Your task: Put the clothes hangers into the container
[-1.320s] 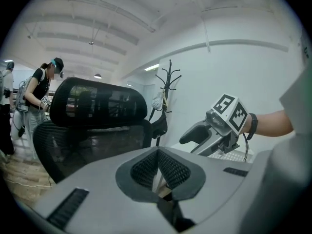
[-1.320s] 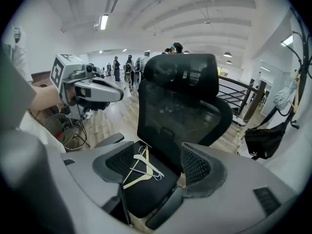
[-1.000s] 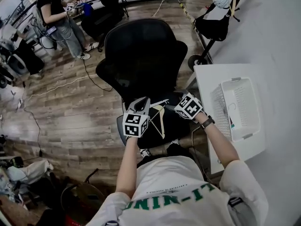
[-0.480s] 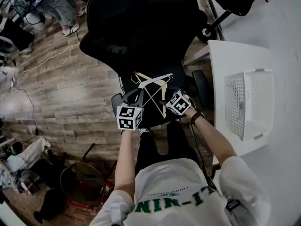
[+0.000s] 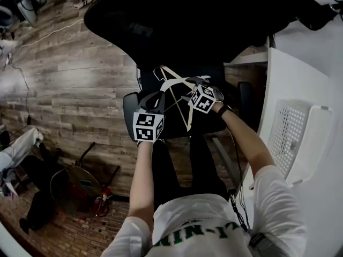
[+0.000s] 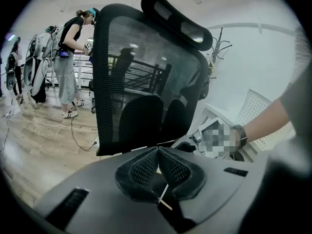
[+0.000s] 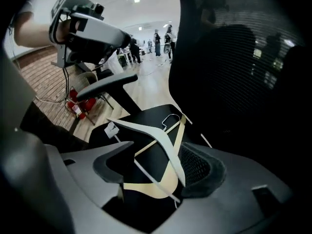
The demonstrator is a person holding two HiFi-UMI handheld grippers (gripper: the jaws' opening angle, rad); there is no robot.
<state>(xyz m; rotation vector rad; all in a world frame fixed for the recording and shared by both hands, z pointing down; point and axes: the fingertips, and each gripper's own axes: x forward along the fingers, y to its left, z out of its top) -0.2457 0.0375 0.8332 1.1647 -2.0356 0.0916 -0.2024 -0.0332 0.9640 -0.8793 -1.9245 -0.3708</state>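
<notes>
Two clothes hangers, a white one and a cream wooden one, lie crossed on the black seat of an office chair. My right gripper is open just above them; parts of both hangers show between its wide-set jaws, untouched by the pads. My left gripper hovers at the seat's left side with its pads pressed together at the tips. Only a thin sliver of hanger shows through the gap behind them. The white mesh basket rests on the white table at the right.
The chair's tall mesh back rises right behind the seat, with armrests at both sides. A round dark stand and red items lie on the wooden floor at the left. People stand far off.
Both grippers have come down from above the chair to just over the seat and the hangers. The hangers have stayed on the seat. The basket has slid toward the right edge of the head view.
</notes>
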